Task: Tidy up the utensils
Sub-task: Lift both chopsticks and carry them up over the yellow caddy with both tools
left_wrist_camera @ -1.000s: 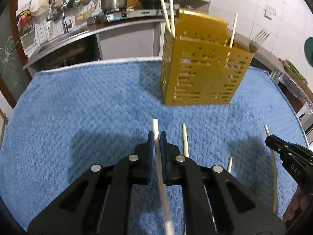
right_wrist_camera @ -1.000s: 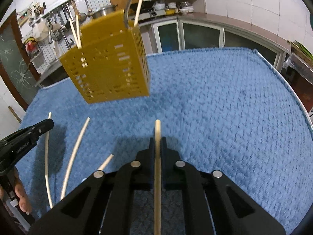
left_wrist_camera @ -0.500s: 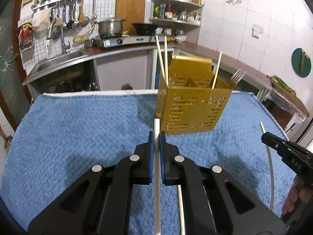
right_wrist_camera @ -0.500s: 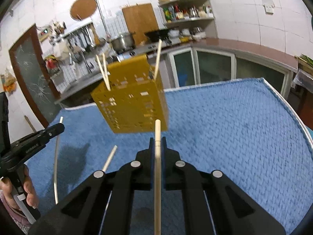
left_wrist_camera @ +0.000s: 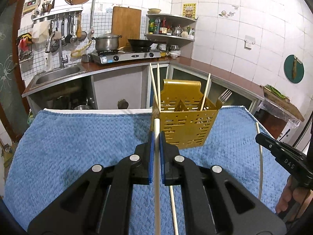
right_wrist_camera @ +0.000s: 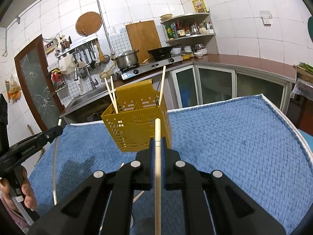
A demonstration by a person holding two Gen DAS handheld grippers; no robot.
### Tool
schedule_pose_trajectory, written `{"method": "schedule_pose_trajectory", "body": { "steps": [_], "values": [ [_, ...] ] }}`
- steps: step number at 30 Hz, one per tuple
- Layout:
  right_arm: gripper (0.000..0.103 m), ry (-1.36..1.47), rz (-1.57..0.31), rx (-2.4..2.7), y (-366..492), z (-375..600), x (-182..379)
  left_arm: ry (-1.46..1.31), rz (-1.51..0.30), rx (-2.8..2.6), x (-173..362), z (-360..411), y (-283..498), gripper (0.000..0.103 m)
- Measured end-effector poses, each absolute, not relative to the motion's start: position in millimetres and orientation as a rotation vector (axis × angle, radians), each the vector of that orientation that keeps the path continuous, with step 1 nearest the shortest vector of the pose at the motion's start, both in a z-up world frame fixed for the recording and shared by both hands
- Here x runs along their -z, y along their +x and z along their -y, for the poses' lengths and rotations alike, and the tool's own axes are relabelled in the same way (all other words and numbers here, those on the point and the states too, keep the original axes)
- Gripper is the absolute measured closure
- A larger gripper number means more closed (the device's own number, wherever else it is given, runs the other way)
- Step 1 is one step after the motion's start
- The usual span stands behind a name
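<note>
A gold perforated utensil holder (left_wrist_camera: 183,125) stands on the blue towel (left_wrist_camera: 78,137), with three chopsticks and a fork (left_wrist_camera: 223,98) standing in it. It also shows in the right wrist view (right_wrist_camera: 137,129). My left gripper (left_wrist_camera: 156,137) is shut on a pale chopstick (left_wrist_camera: 156,156), tip pointing at the holder's near left corner. My right gripper (right_wrist_camera: 158,143) is shut on another chopstick (right_wrist_camera: 157,166), held up in front of the holder. Each gripper shows in the other's view, left (right_wrist_camera: 39,139) and right (left_wrist_camera: 279,152).
A loose chopstick (left_wrist_camera: 173,205) lies on the towel under my left gripper. The towel's edge (right_wrist_camera: 283,117) runs along the right. Behind are a sink (left_wrist_camera: 56,76), a stove with a pot (left_wrist_camera: 107,43) and cabinets.
Both grippers have tilted up from looking down at the towel and now face the holder level, each lifting its chopstick clear of the towel. The holder now appears upright and farther ahead.
</note>
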State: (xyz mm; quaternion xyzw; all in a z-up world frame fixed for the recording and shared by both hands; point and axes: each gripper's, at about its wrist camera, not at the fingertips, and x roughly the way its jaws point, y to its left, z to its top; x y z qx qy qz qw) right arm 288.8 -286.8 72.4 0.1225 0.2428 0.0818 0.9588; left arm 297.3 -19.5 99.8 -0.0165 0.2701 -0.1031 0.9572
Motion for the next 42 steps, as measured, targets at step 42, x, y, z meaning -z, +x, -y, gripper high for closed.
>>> {"method": "schedule_pose_trajectory", "body": {
  "steps": [42],
  "values": [
    [0.097,0.265,0.085,-0.169,401,261,-211,-0.128,-0.05,0.239,-209,77,429,0.099]
  ]
}}
